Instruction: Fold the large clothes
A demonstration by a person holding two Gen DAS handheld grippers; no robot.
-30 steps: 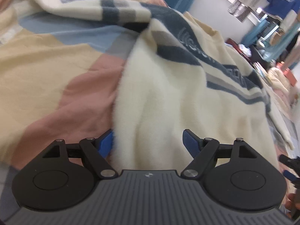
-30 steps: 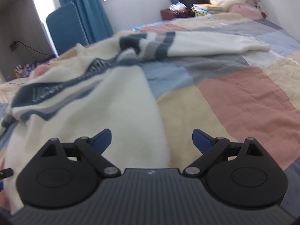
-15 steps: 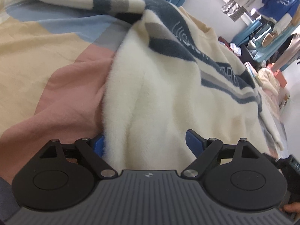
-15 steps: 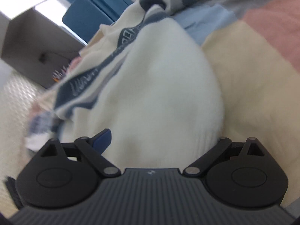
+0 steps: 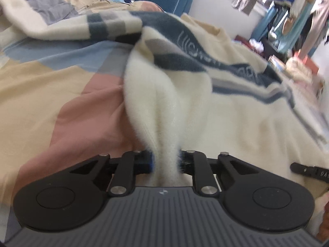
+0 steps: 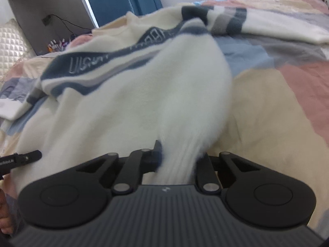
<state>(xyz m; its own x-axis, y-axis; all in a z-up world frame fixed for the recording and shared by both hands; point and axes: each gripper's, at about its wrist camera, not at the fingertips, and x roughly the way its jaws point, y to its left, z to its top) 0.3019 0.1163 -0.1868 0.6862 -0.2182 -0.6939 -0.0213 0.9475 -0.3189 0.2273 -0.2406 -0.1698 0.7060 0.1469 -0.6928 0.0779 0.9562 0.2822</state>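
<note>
Pinching the cream sweater point(image 5: 236, 127) at its near hem, your left gripper point(image 5: 166, 160) has just closed its jaws on a bunched fold of the fleecy fabric. Your right gripper point(image 6: 178, 160) has just closed its jaws as well and grips another gathered fold of the same hem. The sweater lies spread across the bed point(image 5: 41, 94) on a patchwork cover, its navy lettered band point(image 6: 98, 61) running across the chest, one sleeve point(image 6: 277, 28) stretched out sideways.
</note>
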